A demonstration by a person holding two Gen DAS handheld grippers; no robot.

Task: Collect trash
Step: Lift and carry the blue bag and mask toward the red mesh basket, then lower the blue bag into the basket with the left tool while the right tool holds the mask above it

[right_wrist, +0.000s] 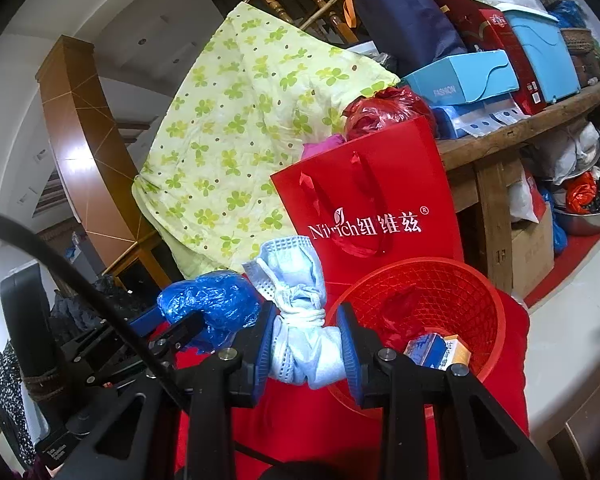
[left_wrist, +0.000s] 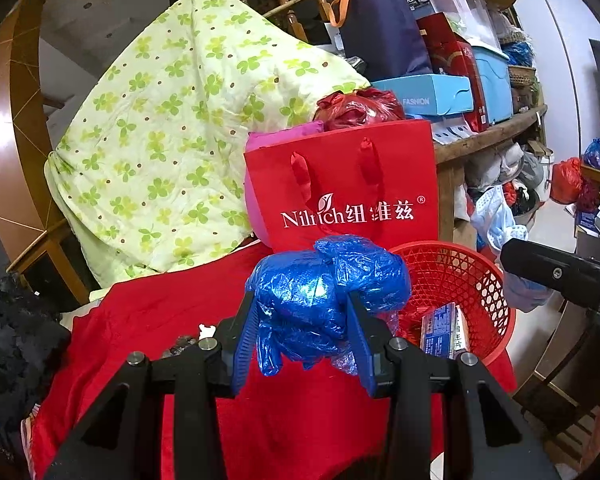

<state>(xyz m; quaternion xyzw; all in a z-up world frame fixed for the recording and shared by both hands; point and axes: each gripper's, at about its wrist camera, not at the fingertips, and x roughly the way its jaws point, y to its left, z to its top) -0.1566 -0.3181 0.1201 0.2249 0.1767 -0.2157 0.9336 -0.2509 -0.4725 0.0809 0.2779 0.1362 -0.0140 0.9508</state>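
The left tool (left_wrist: 300, 308) is closed on a crumpled blue plastic bag (left_wrist: 324, 288), just left of the red basket (left_wrist: 496, 300). The right tool (right_wrist: 306, 340) clamps a knotted face mask (right_wrist: 300, 320), beside the basket's near rim

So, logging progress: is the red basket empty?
Not empty: the red basket holds a small carton and a red scrap.

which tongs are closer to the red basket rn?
Right. The right tongs, shut on a knotted face mask, sit at the red basket rim; the left tongs, holding a blue plastic bag, hang further left.
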